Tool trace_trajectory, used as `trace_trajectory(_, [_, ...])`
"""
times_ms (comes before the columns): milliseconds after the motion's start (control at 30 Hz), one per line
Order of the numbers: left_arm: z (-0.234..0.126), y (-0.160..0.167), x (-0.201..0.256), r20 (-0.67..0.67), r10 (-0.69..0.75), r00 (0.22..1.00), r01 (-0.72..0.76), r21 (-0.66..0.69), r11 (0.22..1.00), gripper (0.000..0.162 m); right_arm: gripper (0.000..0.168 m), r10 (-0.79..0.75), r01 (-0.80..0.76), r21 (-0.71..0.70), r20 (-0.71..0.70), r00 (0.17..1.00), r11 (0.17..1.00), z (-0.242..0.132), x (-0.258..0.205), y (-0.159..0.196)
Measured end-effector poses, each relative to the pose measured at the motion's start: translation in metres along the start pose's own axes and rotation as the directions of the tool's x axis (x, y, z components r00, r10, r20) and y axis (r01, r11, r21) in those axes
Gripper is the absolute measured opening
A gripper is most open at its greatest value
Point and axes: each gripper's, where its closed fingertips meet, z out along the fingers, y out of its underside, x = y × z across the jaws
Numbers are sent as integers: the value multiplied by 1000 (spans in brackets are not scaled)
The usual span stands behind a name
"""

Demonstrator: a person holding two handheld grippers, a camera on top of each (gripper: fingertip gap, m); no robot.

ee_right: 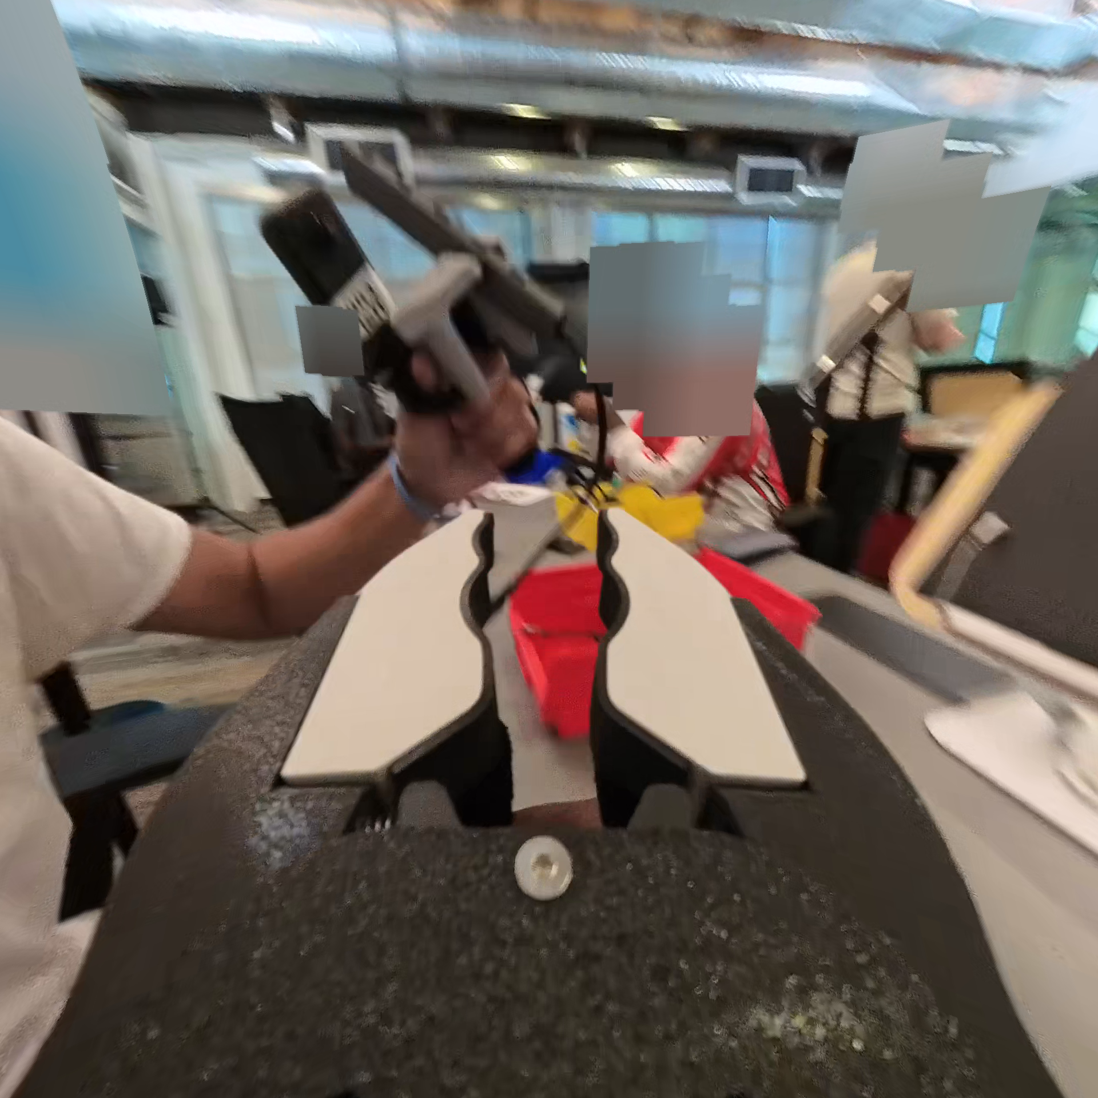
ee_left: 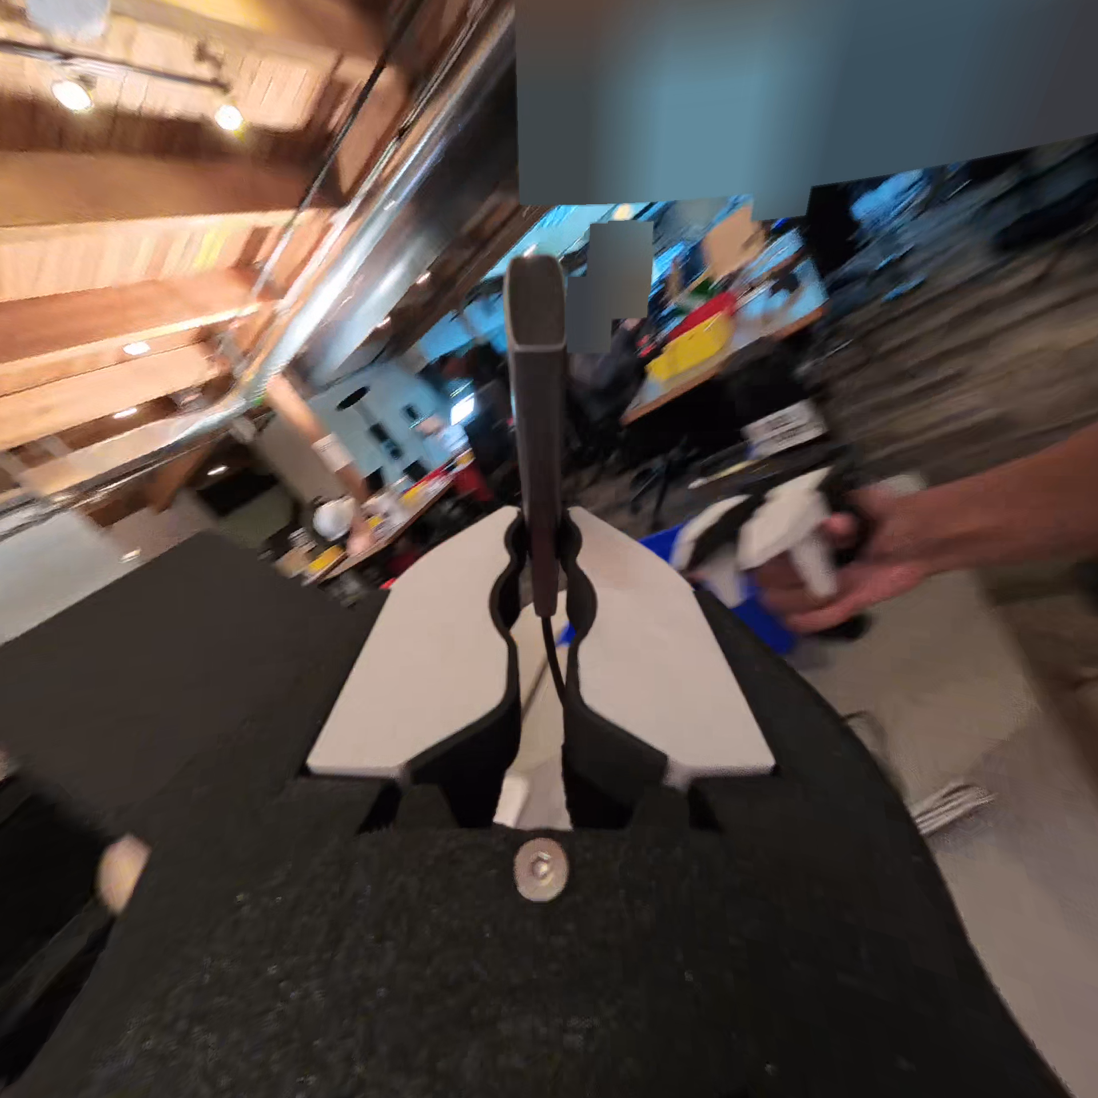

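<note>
Grippers: two, the left gripper (ee_left: 542,535) and the right gripper (ee_right: 543,529).
Fingers: two white-faced fingers (ee_left: 439,647) on each gripper.
Dark slim devices: one dark device (ee_left: 535,368) with a thin cable, clamped between the left pair.
Hands: two, a right hand (ee_left: 855,570) and a left hand (ee_right: 463,439).
Red bins: one red bin (ee_right: 564,630) on the bench (ee_right: 891,832).
Yellow bins: one yellow bin (ee_left: 689,350), far off and blurred.
Screws: one silver screw (ee_right: 543,871) per gripper body.

Grey table (ee_right: 927,766) bears a red bin (ee_right: 561,647).
</note>
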Motion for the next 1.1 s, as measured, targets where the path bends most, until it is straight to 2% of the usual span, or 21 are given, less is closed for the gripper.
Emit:
trace_trajectory(67, [15, -12, 32, -72, -60, 996, 65, 68, 996, 10, 34, -11, 4, 71, 105, 994, 997, 16, -15, -22])
trace_trajectory(167, [30, -13, 68, -125, -135, 983, 150, 119, 982, 10, 34, -30, 8, 122, 183, 983, 992, 20, -33, -30])
trace_trajectory(233, [35, -5, 84, -128, -166, 978, 182, 126, 975, 10, 15, -89, 63, 126, 220, 971, 990, 11, -47, -25])
trace_trajectory(267, [35, -2, 89, -130, -188, 974, 205, 132, 970, 10, 15, -121, 95, 136, 196, 973, 986, 7, -48, -22])
trace_trajectory(333, [32, 9, 101, -169, -254, 952, 270, 81, 959, 10, 13, -179, 167, 76, 195, 965, 983, -3, -53, -6])
trace_trajectory(400, [27, 29, 115, -201, -316, 927, 312, -51, 949, 12, 10, -229, 247, -54, 226, 947, 968, -13, -56, 15])
trace_trajectory(467, [20, 52, 125, -184, -320, 929, 290, -173, 941, 14, 10, -296, 335, -162, 224, 928, 928, -24, -54, 34])
trace_trajectory(633, [3, 81, 144, -143, -237, 961, 185, -304, 934, 13, 10, -284, 364, -281, 287, 915, 888, -38, -56, 57])
trace_trajectory(733, [-3, 78, 147, -141, -207, 968, 155, -312, 937, 16, 10, -277, 369, -294, 311, 909, 882, -38, -60, 61])
trace_trajectory(900, [-12, 64, 146, -150, -271, 951, 223, -276, 935, 26, 10, -254, 356, -285, 339, 906, 890, -35, -68, 60])
trace_trajectory(1067, [-16, 63, 149, -161, -287, 944, 232, -292, 928, 23, 10, -271, 377, -268, 357, 894, 887, -29, -76, 60])
trace_trajectory(1100, [-17, 63, 150, -161, -277, 947, 223, -288, 931, 18, 10, -271, 382, -279, 363, 891, 881, -28, -77, 63])
